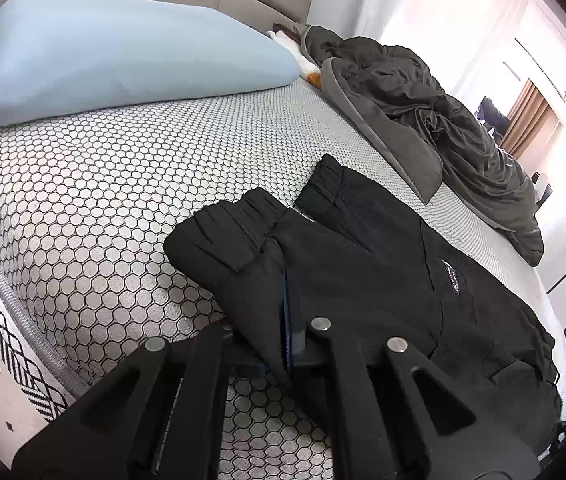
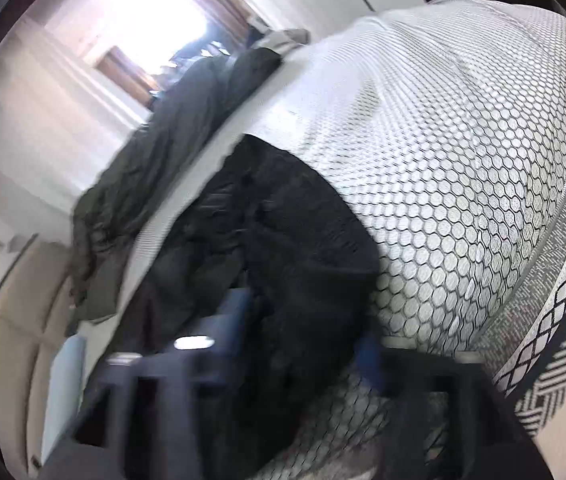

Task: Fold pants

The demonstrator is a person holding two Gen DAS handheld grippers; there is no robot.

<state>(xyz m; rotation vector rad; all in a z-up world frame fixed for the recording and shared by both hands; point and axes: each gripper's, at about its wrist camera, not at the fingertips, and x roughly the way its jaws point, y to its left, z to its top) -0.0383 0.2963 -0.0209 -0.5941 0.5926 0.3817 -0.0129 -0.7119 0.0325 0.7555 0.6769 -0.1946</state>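
Observation:
Black pants (image 1: 363, 264) lie on the honeycomb-patterned mattress (image 1: 103, 200), folded lengthwise, with both elastic cuffs (image 1: 243, 228) pointing toward the pillow. My left gripper (image 1: 289, 344) is shut on a fold of the pants near the lower leg, its blue pads pinching the cloth. In the blurred right wrist view, the pants (image 2: 283, 240) bunch between the fingers of my right gripper (image 2: 303, 340), whose blue pads stand apart on either side of the cloth.
A light blue pillow (image 1: 123, 56) lies by the headboard. A crumpled dark grey blanket (image 1: 423, 112) runs along the far side of the bed; it also shows in the right wrist view (image 2: 155, 168). The mattress edge (image 1: 3, 300) is at the left.

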